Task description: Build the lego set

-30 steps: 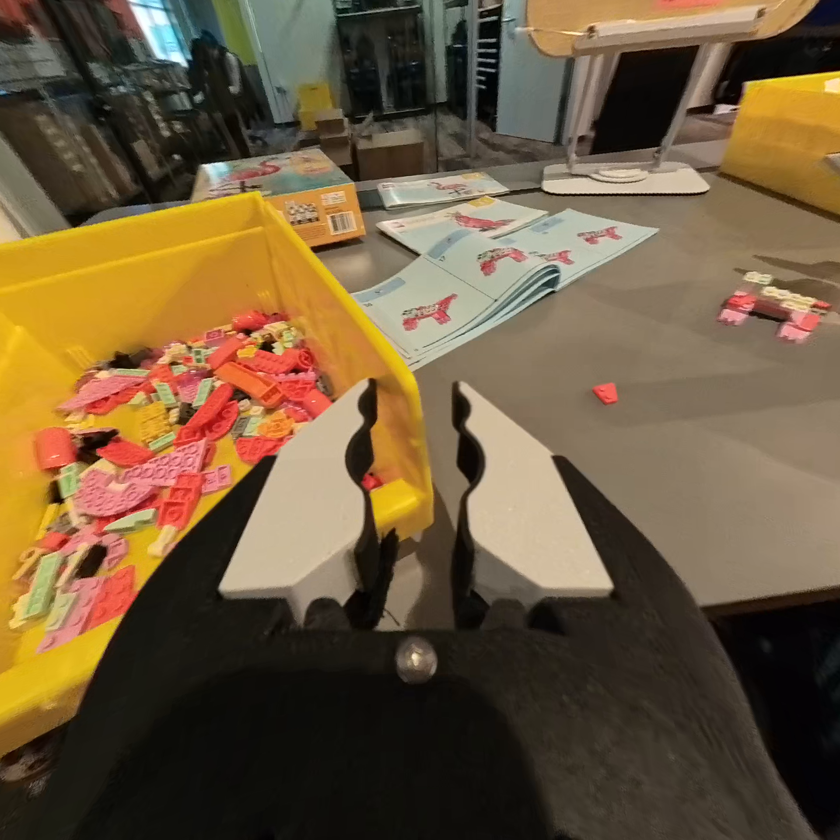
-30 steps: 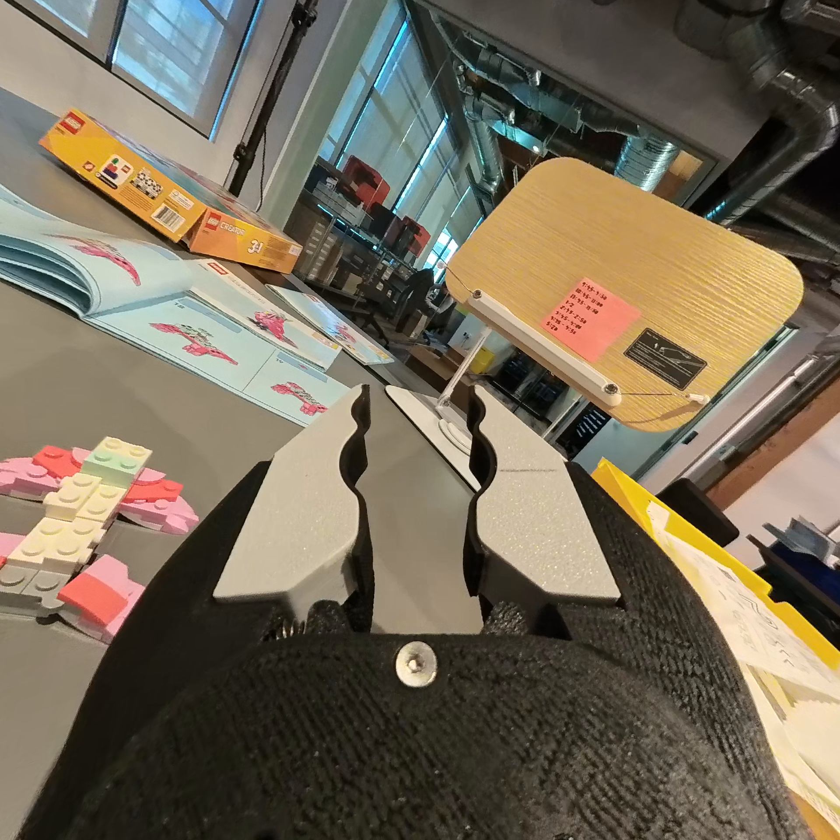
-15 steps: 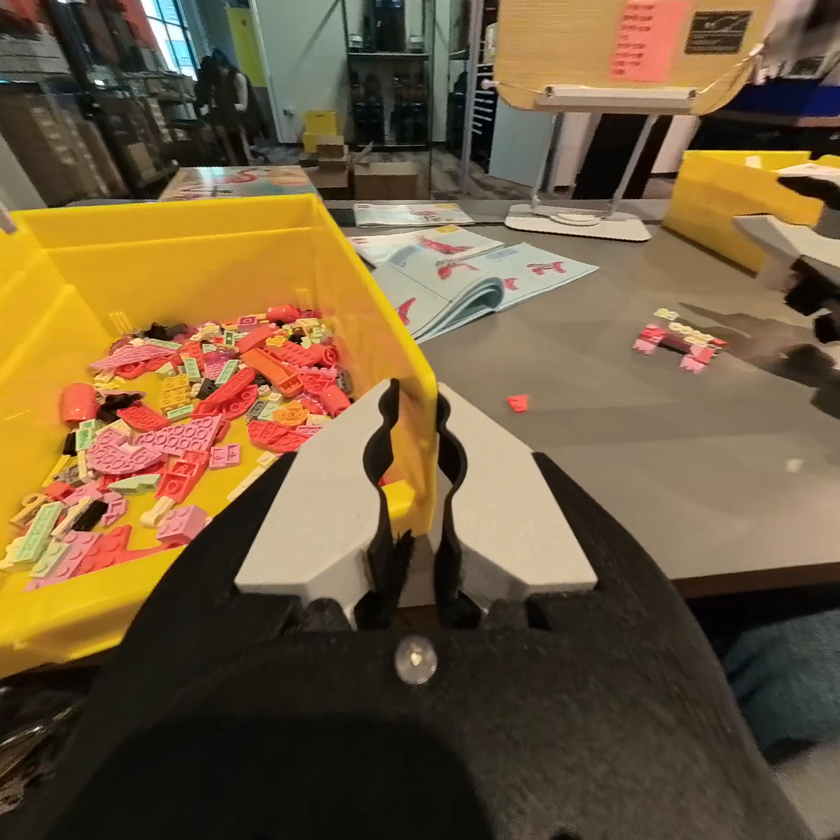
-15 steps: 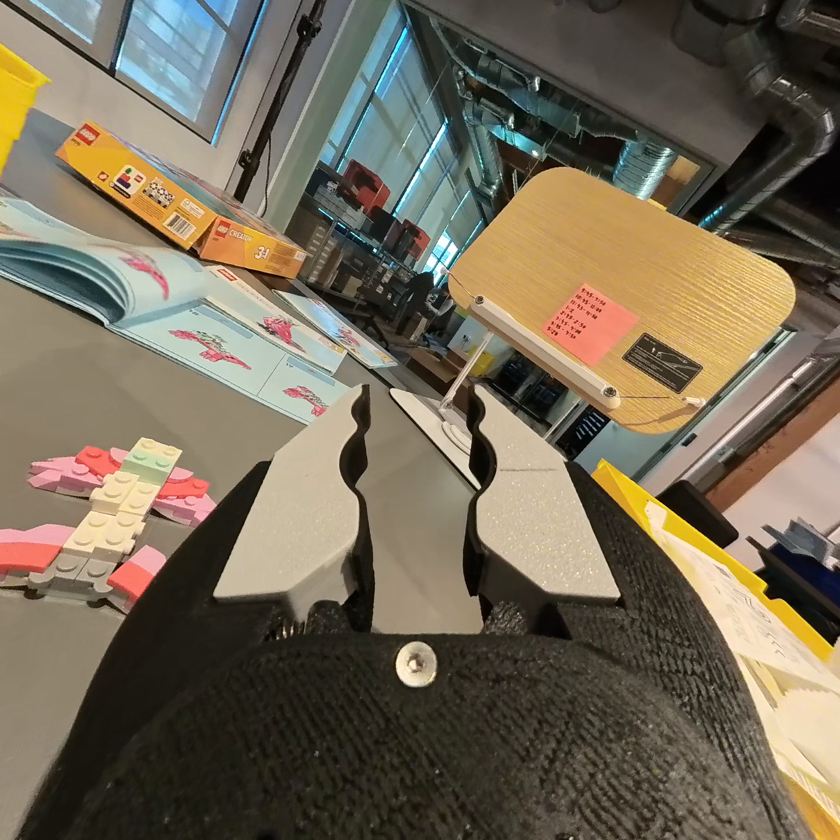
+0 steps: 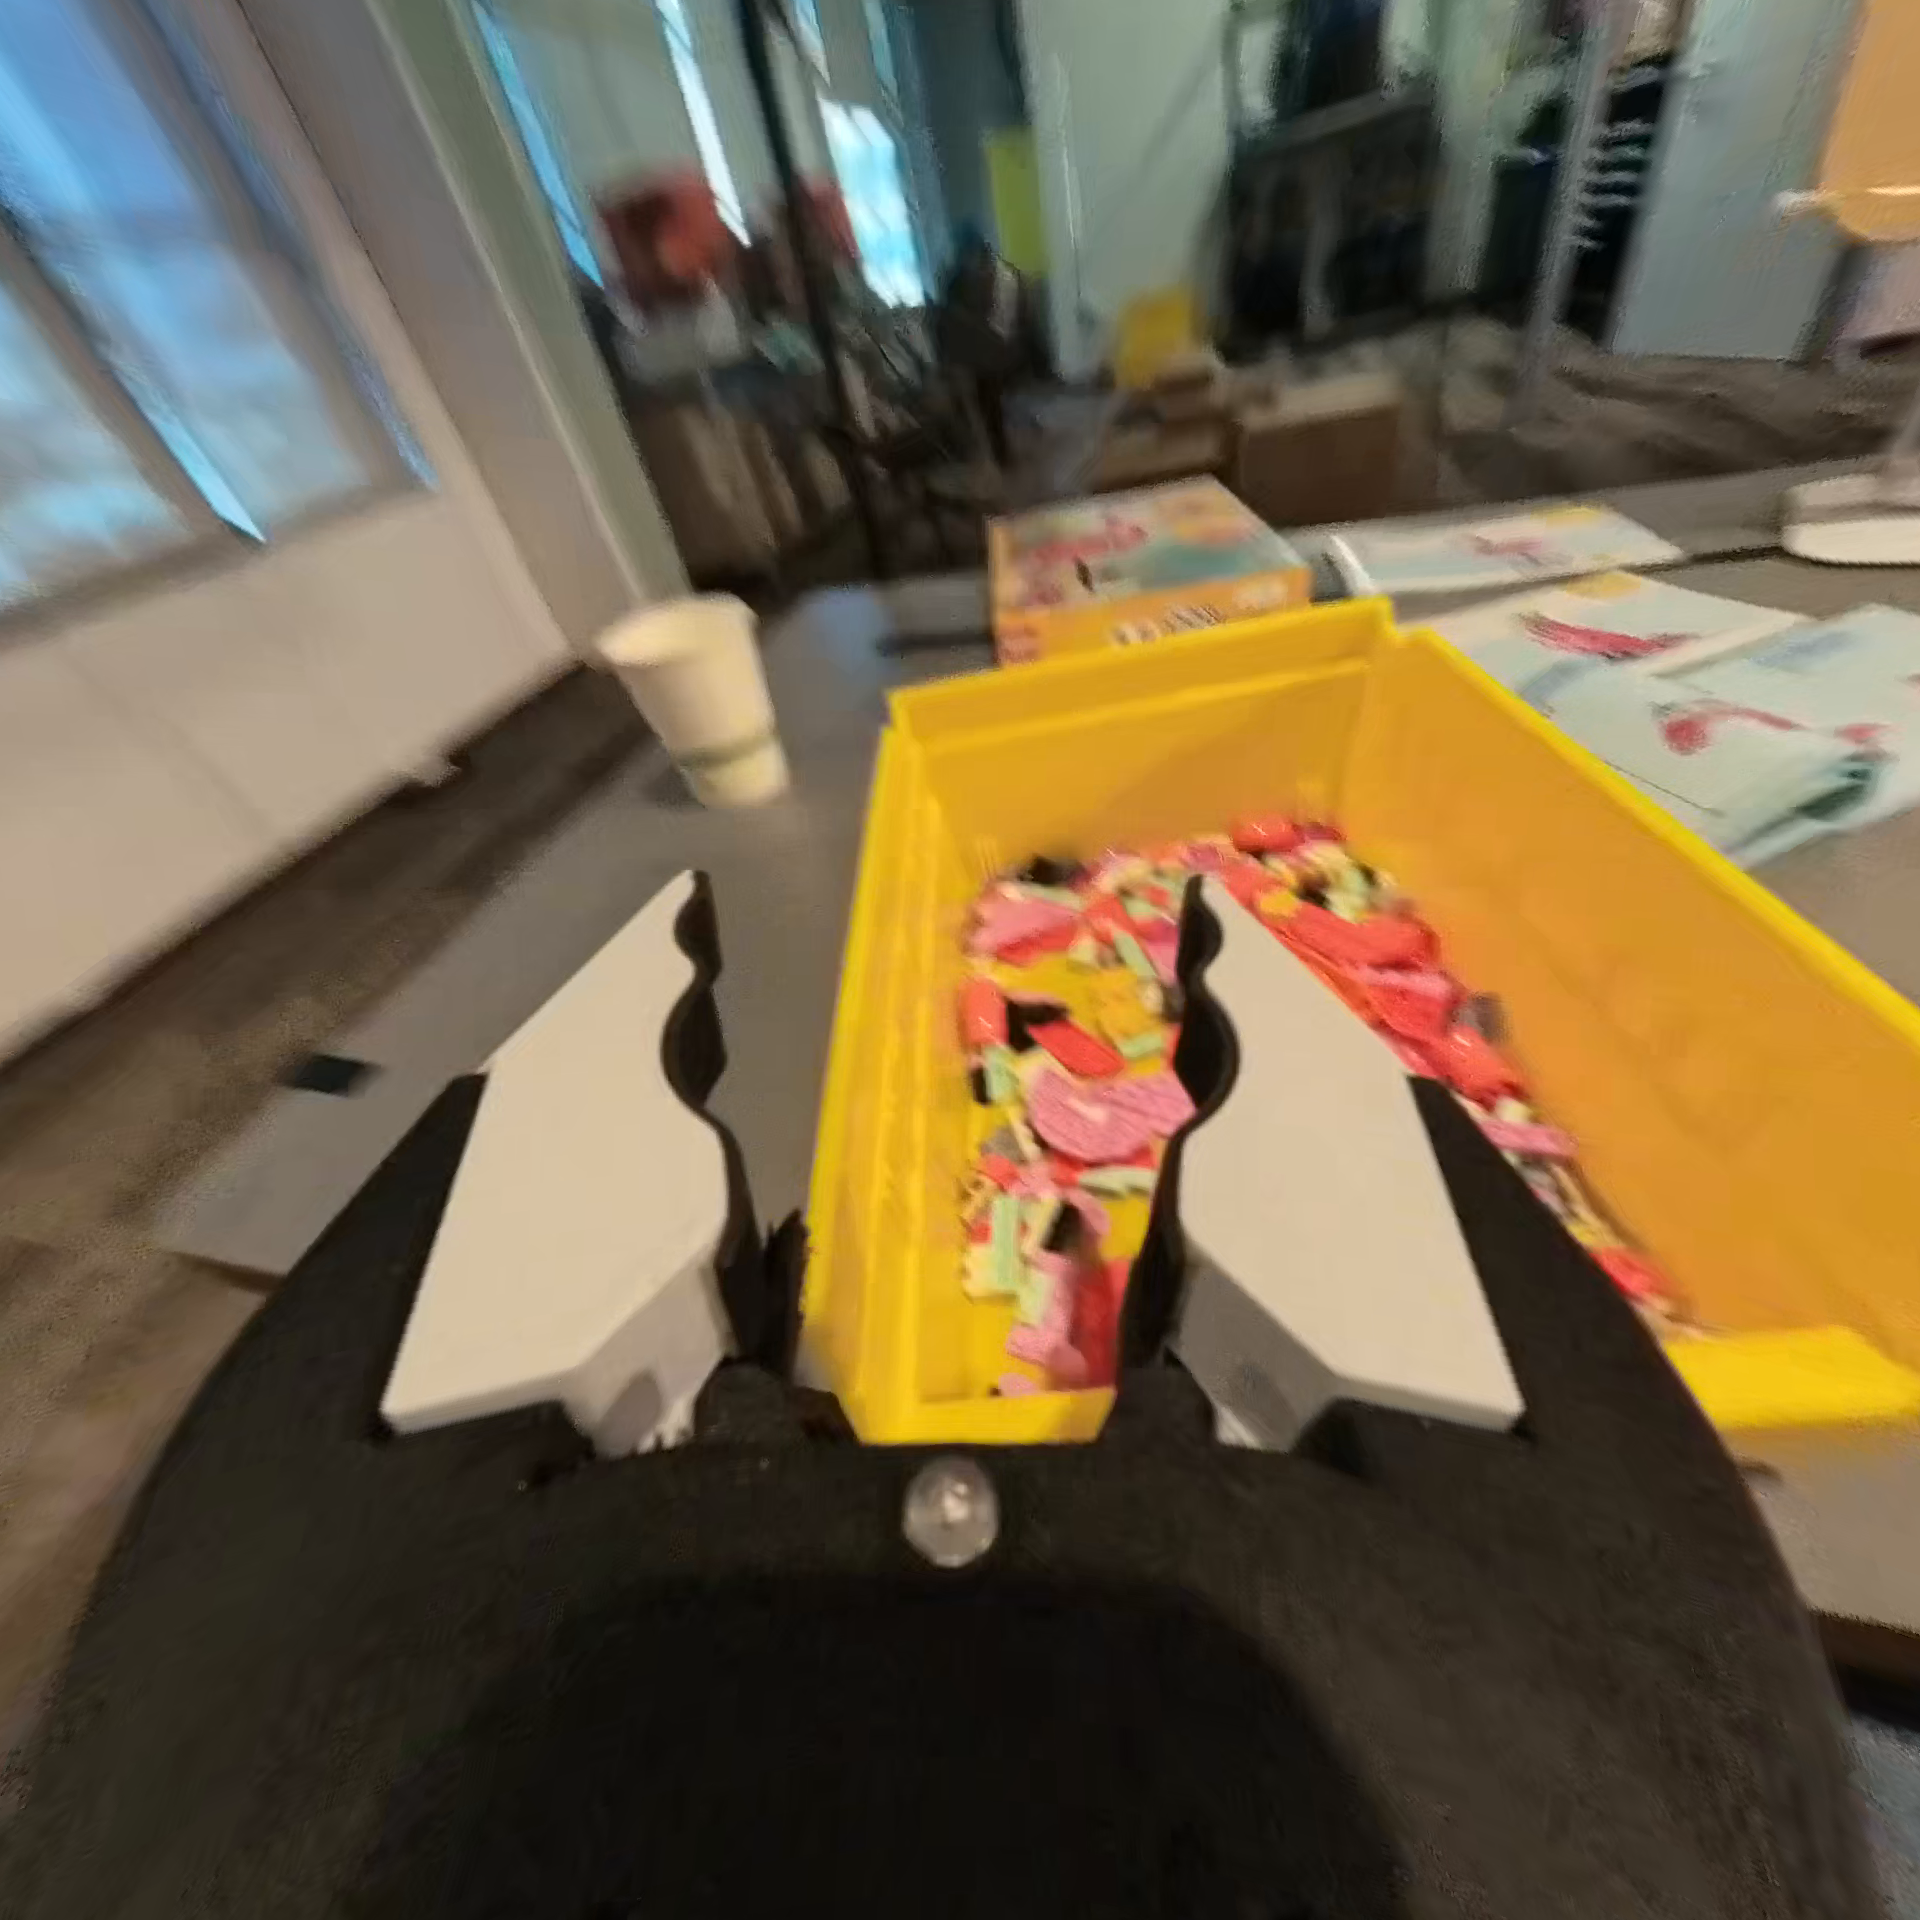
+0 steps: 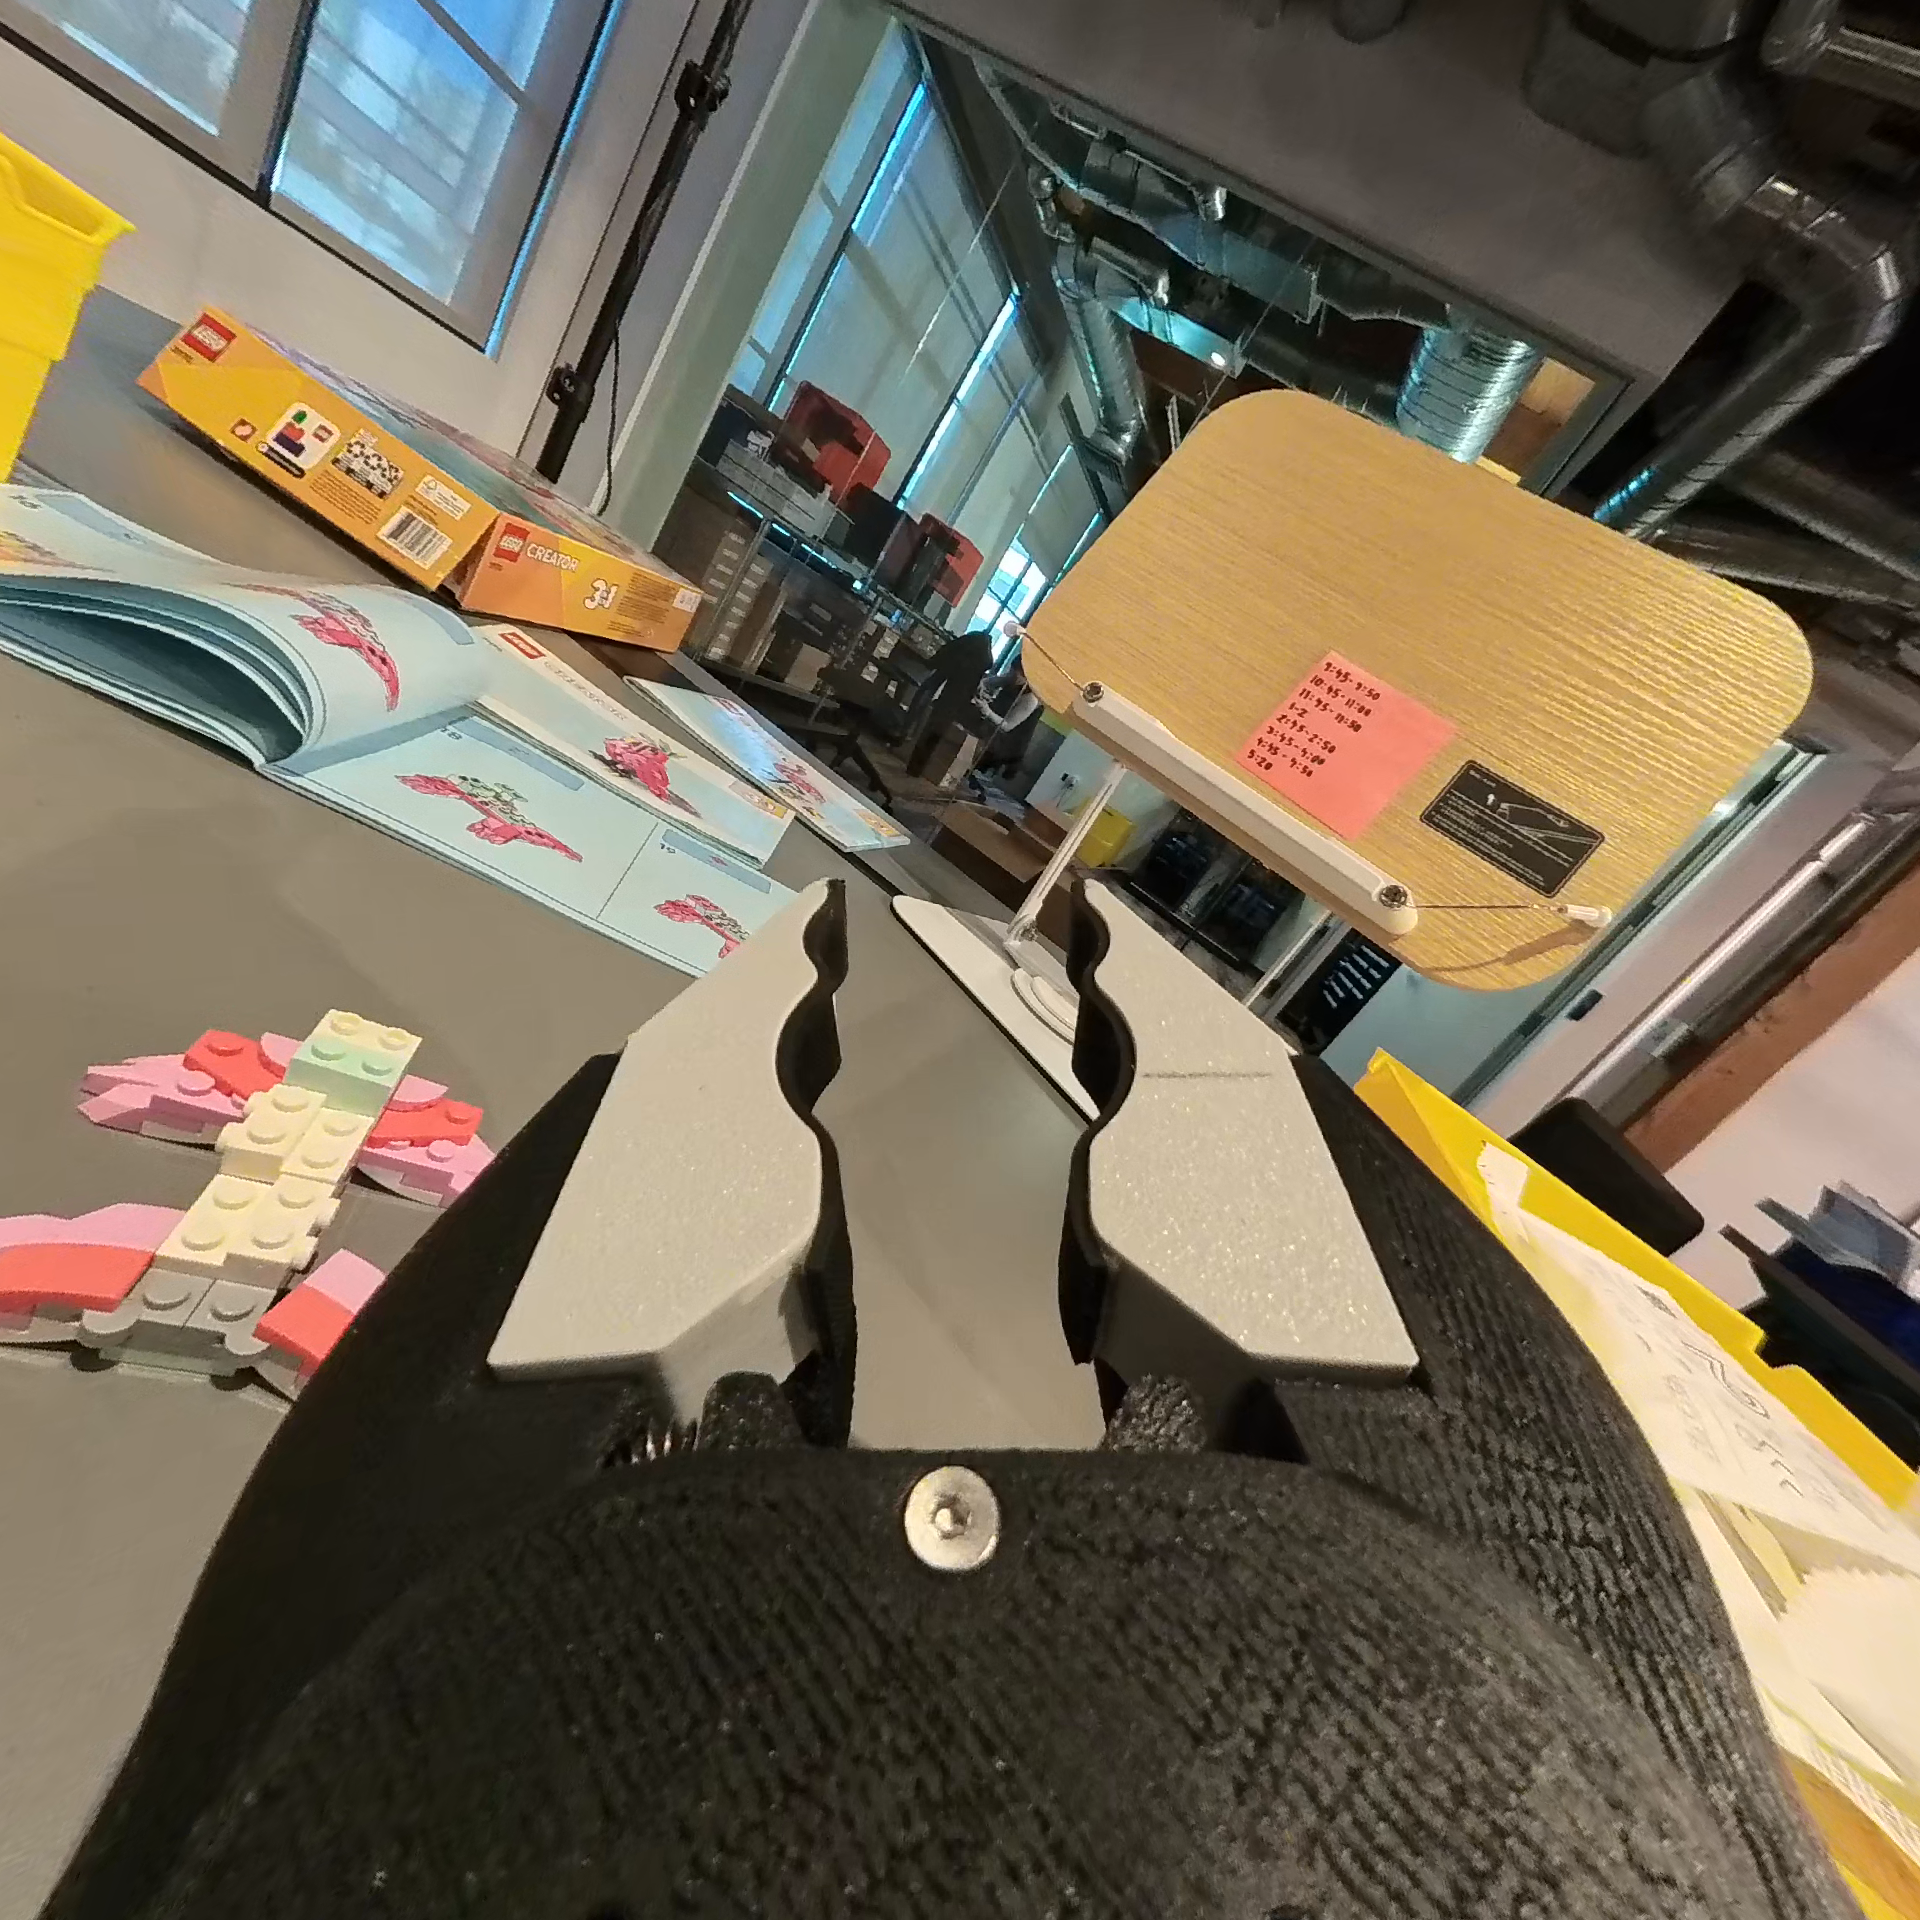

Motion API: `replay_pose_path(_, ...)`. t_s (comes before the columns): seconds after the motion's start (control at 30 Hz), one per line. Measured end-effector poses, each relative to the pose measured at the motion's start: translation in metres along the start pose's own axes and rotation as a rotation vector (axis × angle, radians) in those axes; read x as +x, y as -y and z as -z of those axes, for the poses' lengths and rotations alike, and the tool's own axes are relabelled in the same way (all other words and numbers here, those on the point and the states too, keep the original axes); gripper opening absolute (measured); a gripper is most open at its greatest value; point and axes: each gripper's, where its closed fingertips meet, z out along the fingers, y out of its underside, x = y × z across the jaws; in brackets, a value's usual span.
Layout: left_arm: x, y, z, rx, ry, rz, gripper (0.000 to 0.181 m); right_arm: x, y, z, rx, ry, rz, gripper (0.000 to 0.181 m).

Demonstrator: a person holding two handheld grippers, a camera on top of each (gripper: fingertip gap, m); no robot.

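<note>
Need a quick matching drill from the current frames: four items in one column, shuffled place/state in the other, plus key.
Items:
1. left gripper
2. paper cup
3. part-built lego model
4. pink sticky note

Place or state:
A. on the wooden board of the stand
B. on the grey table, left of the right gripper
C. open wide, astride the left wall of the yellow bin
D. on the table outside the bin, to its left

Pairs: 1-C, 2-D, 3-B, 4-A
</note>
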Motion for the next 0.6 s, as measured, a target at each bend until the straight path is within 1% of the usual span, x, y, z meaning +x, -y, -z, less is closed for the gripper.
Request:
replay_pose_path(0.03, 0.000, -0.010, -0.007, -0.060, -0.061, 0.038, 0.090, 0.000, 0.000, 0.000, 0.000, 0.000, -0.002, 0.041)
replay_pose_path(0.07, -0.005, -0.022, -0.014, -0.132, -0.075, 0.030, 0.091, 0.000, 0.000, 0.000, 0.000, 0.002, -0.004, 0.041)
replay_pose_path(0.17, -0.025, -0.063, -0.028, -0.388, -0.039, -0.074, 0.088, 0.000, -0.001, -0.001, -0.001, 0.004, -0.009, 0.041)
replay_pose_path(0.23, -0.030, -0.082, -0.031, -0.495, -0.052, -0.062, 0.081, 0.000, -0.001, 0.000, 0.001, 0.003, -0.010, 0.041)
replay_pose_path(0.27, -0.032, -0.088, -0.032, -0.526, -0.051, -0.048, 0.072, 0.001, -0.001, 0.000, 0.000, 0.003, -0.011, 0.041)
replay_pose_path(0.3, -0.036, -0.091, -0.033, -0.539, -0.040, -0.038, 0.060, 0.001, -0.001, -0.001, 0.000, 0.004, -0.013, 0.041)
replay_pose_path(0.37, -0.039, -0.092, -0.035, -0.519, -0.026, 0.011, 0.048, 0.000, -0.001, 0.000, 0.000, 0.006, -0.015, 0.041)
replay_pose_path(0.53, -0.026, -0.092, -0.036, -0.467, -0.119, 0.171, 0.009, 0.000, -0.002, 0.000, 0.000, 0.012, -0.019, 0.041)
replay_pose_path(0.6, -0.028, -0.092, -0.036, -0.440, -0.130, 0.245, 0.005, -0.001, -0.002, 0.000, 0.001, 0.014, -0.021, 0.041)
